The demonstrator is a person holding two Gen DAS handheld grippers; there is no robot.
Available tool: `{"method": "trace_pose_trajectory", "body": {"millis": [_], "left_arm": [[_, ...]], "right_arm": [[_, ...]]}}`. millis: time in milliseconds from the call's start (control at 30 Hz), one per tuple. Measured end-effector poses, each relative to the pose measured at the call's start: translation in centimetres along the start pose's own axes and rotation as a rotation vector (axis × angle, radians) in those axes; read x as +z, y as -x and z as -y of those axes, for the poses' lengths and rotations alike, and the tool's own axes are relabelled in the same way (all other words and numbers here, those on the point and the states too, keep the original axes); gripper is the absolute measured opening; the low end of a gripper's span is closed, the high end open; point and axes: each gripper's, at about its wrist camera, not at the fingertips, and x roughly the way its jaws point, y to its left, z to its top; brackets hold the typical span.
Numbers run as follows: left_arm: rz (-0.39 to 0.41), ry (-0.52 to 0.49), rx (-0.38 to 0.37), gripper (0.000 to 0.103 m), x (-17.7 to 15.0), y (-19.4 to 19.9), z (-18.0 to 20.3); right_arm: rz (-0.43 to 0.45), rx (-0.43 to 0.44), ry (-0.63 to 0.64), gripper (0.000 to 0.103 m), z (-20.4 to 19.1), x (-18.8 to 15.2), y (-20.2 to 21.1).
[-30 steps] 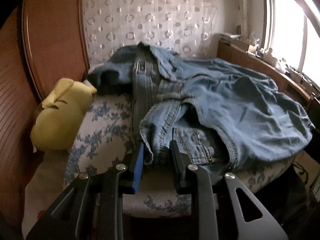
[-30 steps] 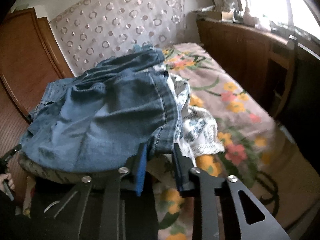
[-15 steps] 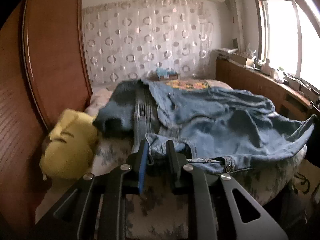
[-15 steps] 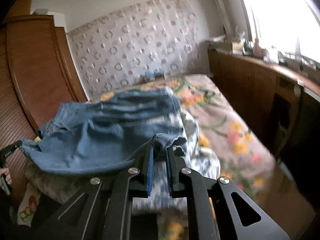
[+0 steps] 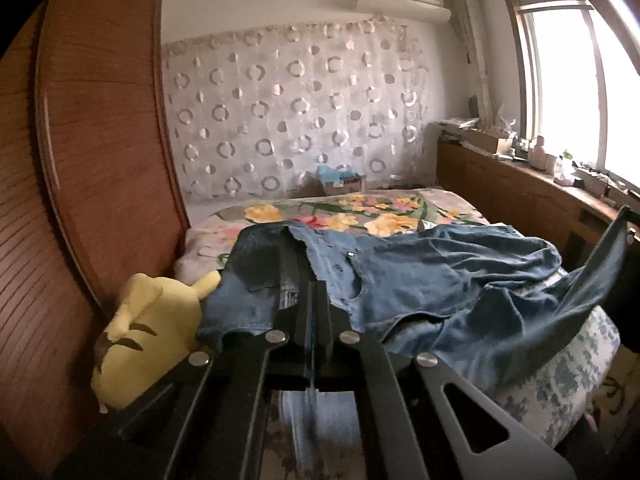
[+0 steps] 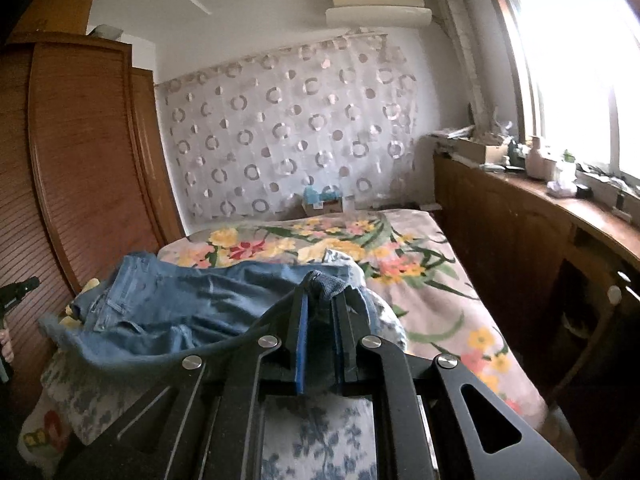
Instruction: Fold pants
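Observation:
Blue denim pants point(image 5: 420, 280) lie crumpled over a blue-flowered cushion point(image 5: 572, 360) at the near end of the bed. My left gripper point(image 5: 314, 286) is shut on the pants' left edge, jaws pressed together, and a strip of denim hangs below them. In the right wrist view the pants point(image 6: 180, 308) spread out to the left. My right gripper point(image 6: 320, 292) is shut on a bunched hem that pokes up between its fingers. Between the two grips the near edge is raised and sags in the middle. The right gripper's tip point(image 5: 624, 220) shows at the far right, holding a stretched corner.
A yellow plush toy point(image 5: 148, 332) leans against the wooden wardrobe door point(image 5: 80, 160) on the left. The floral bedspread point(image 6: 420, 280) runs back to a curtained wall. A wooden cabinet point(image 6: 520, 240) with clutter on top lines the window side. A hand point(image 6: 6, 348) shows at the left edge.
Both grippers closed on the denim's near edge and rose, lifting it off the cushion. Both views tilted up, so more of the wall and ceiling shows.

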Motion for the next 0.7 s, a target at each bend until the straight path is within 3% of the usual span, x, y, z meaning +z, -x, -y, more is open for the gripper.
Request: {"method": "trace_pose_trajectory", "body": {"millis": [100, 200, 300, 400, 500, 700], "left_arm": [[-0.039, -0.022, -0.004, 0.000, -0.6, -1.1, 0.1], [-0.102, -0.008, -0.068, 0.000, -2.6, -1.0, -0.2], [-0.145, -0.009, -0.076, 0.000, -4.8, -0.4, -0.1], [-0.228, -0.011, -0.115, 0.009, -7.8, -0.4, 0.1], [-0.278, -0.019, -0.131, 0.040, -9.9, -0.3, 0.3], [-0.313, 0.027, -0.146, 0.043, -12.1, -0.2, -0.7]], "right_arm": [[-0.017, 0.002, 0.037, 0.010, -0.5, -0.3, -1.6], [-0.044, 0.009, 0.055, 0.010, -0.9, -1.2, -2.7], [-0.063, 0.009, 0.055, 0.010, -0.8, -1.7, -3.4], [-0.088, 0.006, 0.040, 0.010, -0.5, -2.5, -3.6], [-0.106, 0.006, 0.028, 0.010, -0.3, -2.4, -3.9], [-0.114, -0.006, 0.030, 0.010, -0.5, -1.4, -3.0]]}}
